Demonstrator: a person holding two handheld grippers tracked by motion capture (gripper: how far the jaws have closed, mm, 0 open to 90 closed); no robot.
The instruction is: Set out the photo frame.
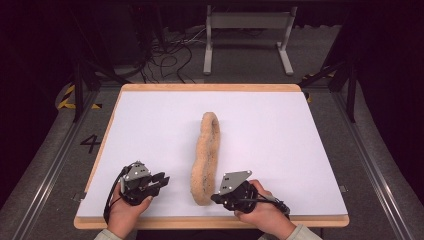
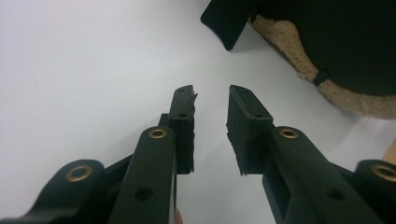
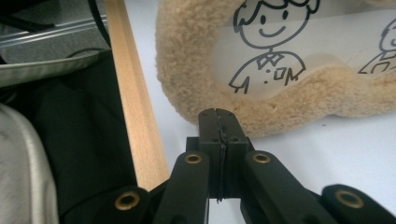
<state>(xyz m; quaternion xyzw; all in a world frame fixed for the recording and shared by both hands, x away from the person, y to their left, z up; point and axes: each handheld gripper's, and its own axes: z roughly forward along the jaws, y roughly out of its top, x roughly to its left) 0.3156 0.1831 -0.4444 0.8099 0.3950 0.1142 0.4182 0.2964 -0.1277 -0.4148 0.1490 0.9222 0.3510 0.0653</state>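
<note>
Fleecy tan case lies on the white table, a long narrow loop running from frame centre down toward the near edge in the high view. In the right gripper view its fleece border frames a clear panel printed with cartoon figures.

Right gripper sits at lower centre of the high view, just beside the case's near end. In its own view the jaws are pressed flat together with nothing between them, tips right at the fleece rim; contact cannot be told for certain.

Left gripper is at lower left, apart from the case. Its jaws stand a narrow way apart over bare table, holding nothing; the fleece edge appears at upper right of that view.

Judged step: approach, before any grasp. Neither gripper has hold of the case.

Next move, as judged: the right jaws would have to part before they could take the fleece rim. The left needs to travel rightward to the case's side. The soft pile is likely to compress and slip, so a deep bite on the border looks advisable.
</note>
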